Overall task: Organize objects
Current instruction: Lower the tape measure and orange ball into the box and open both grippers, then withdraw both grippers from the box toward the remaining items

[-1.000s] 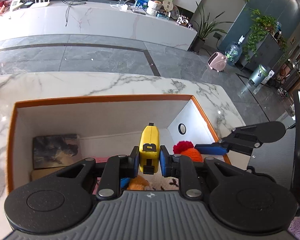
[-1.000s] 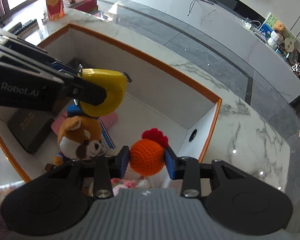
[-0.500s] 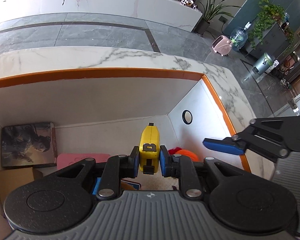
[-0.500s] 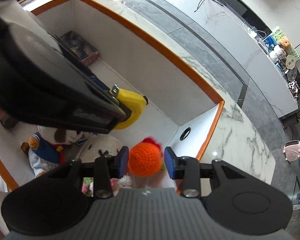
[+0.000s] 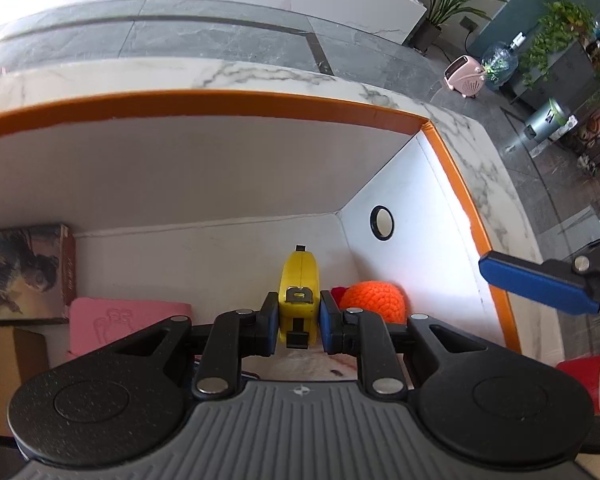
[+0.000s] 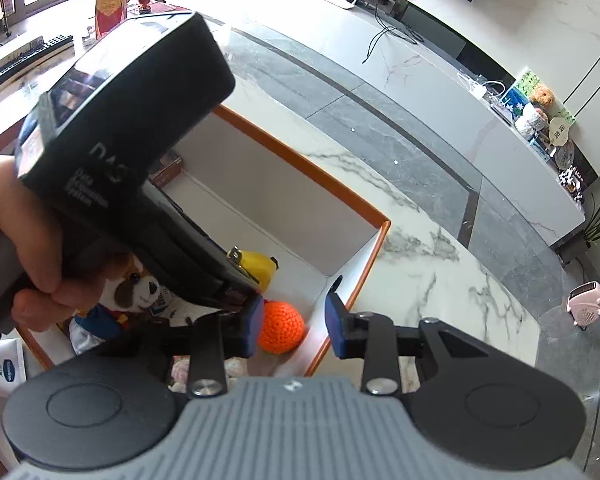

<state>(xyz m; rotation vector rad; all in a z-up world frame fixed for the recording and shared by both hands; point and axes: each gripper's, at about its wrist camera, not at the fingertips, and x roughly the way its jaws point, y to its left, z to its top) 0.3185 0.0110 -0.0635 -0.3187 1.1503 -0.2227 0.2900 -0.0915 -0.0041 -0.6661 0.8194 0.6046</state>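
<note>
In the left wrist view, a dark picture box [image 5: 20,268] lies at the far left of the white box [image 5: 220,168] with its orange rim. A plain cardboard carton [image 5: 4,364] sits below it, and a soft pink pad [image 5: 124,328] lies flat just right of both. At lower centre the left gripper [image 5: 299,322] is clenched on a yellow tape measure [image 5: 300,280]. Its blue pads press the hard, smooth plastic case from both sides. The case stands on edge, its long axis running away from the camera toward the box's back wall, with the metal clip facing the camera and the dark tape tip at the far end. It hangs inside the box, over the floor near the right corner. Just right of it a round orange crocheted ball [image 5: 374,300], with a bit of red yarn at its left, rests on the floor by the right wall, below a round black-rimmed hole [image 5: 381,222]. At the right edge one blue finger of the right gripper shows above the rim.

In the right wrist view, a hand [image 6: 16,248] at the left grips the black handle. A plush dog [image 6: 128,288] lies below it. The tape measure [image 6: 256,268] peeks from under the left gripper's body. The right gripper [image 6: 294,330] has let go: the ball [image 6: 282,326] lies on the floor well below its pads. Its jaws have just been closing.
</note>
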